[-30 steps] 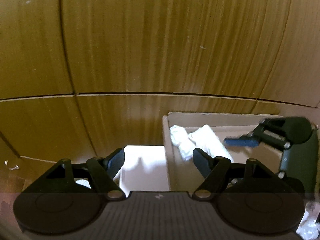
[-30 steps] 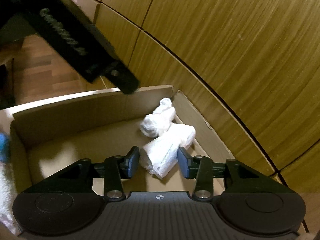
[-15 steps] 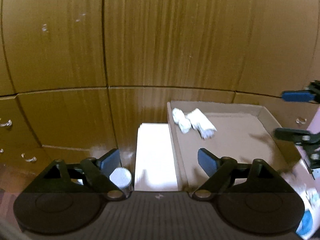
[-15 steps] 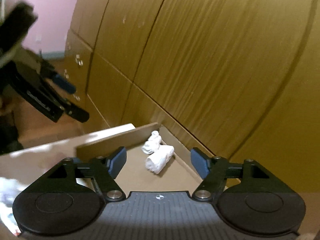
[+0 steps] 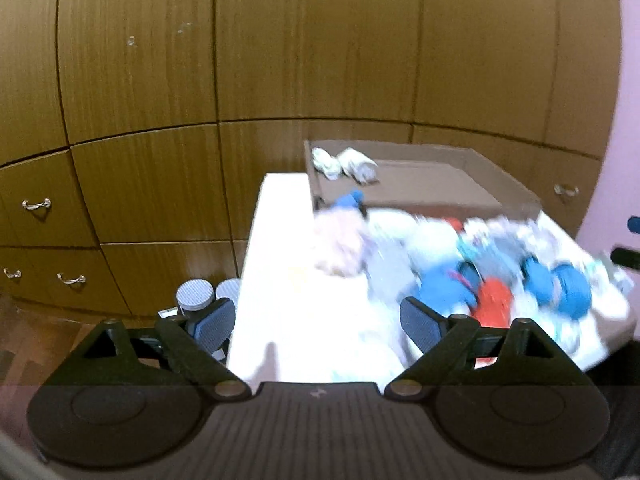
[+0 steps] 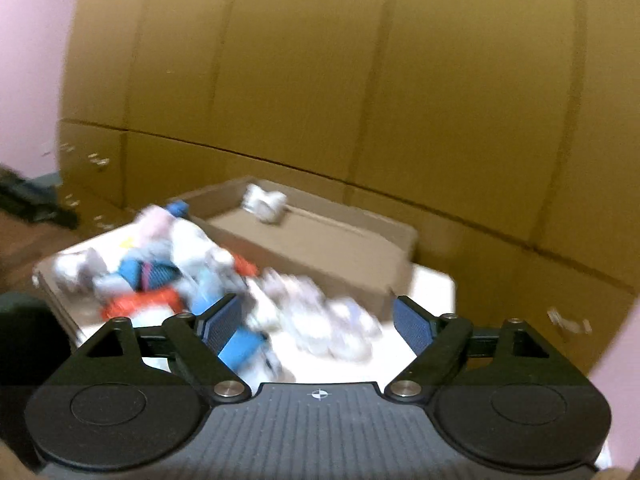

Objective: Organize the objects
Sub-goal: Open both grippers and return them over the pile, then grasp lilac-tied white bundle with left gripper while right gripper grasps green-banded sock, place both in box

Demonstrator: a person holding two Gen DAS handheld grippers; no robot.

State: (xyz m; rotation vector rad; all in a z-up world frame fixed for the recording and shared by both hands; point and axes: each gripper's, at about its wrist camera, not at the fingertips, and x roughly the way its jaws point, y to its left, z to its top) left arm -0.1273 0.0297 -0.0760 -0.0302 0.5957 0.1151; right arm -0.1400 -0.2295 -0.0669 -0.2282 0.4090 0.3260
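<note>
You see a brown cardboard box (image 5: 432, 190), dull and papery | soft white cloth rolls (image 5: 346, 164) in it | wall of wood cabinets (image 5: 320, 48), smooth, a little shiny | your left claw (image 5: 318, 318) is dull black plastic, blue bumpy pads (image 5: 422, 322) | table (image 5: 280, 300) smooth white

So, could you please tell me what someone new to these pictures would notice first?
Most likely the bright jumble of small clothes, white, blue and orange-red, heaped on the white table ahead of both tools. Behind it sits a shallow cardboard box with two white rolled bundles in its far corner. Wooden cupboard doors fill the background.
</note>
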